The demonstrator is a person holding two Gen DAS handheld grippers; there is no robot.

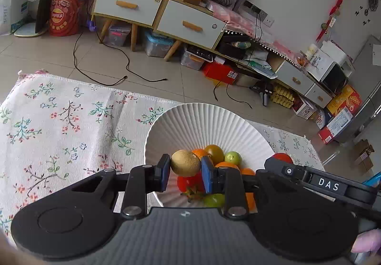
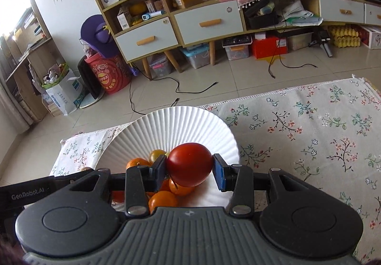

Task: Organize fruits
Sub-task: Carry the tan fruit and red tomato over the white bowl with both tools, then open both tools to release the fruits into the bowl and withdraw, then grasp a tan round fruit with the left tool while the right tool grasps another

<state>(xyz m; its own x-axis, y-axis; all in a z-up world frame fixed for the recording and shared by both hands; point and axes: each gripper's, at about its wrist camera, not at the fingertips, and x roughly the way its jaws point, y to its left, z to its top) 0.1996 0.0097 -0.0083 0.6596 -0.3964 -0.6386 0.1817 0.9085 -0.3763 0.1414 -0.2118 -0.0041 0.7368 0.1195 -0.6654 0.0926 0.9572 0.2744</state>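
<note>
1. Your left gripper (image 1: 185, 170) is clamped on a kiwi (image 1: 185, 162), pads pressing its two ends, and it hangs just above the fruit heaped in the white ribbed bowl (image 1: 204, 119).
2. Your right gripper (image 2: 189, 170) has a red tomato (image 2: 189, 163) pinched between its pads, likewise over the same bowl (image 2: 171, 126), on the side opposite your left.
3. Risk: the tomato is smooth and round and gripped only across its middle, so a jerk or a twist of your wrist could let it squirt out and roll off the floral tablecloth (image 2: 309, 136) onto the tiled floor.
4. Risk: squeeze harder to prevent that and you may bruise or split the tomato's skin.
5. Risk: the two grippers sit close together above the bowl; in the left wrist view your right gripper's arm lies just beside the left one, so crossing paths could knock a fruit loose.
6. Risk: the bowl stands near the table's edge, and a bump to its rim could tip the oranges (image 1: 200, 153) and green fruit (image 1: 233, 157) out.
</note>
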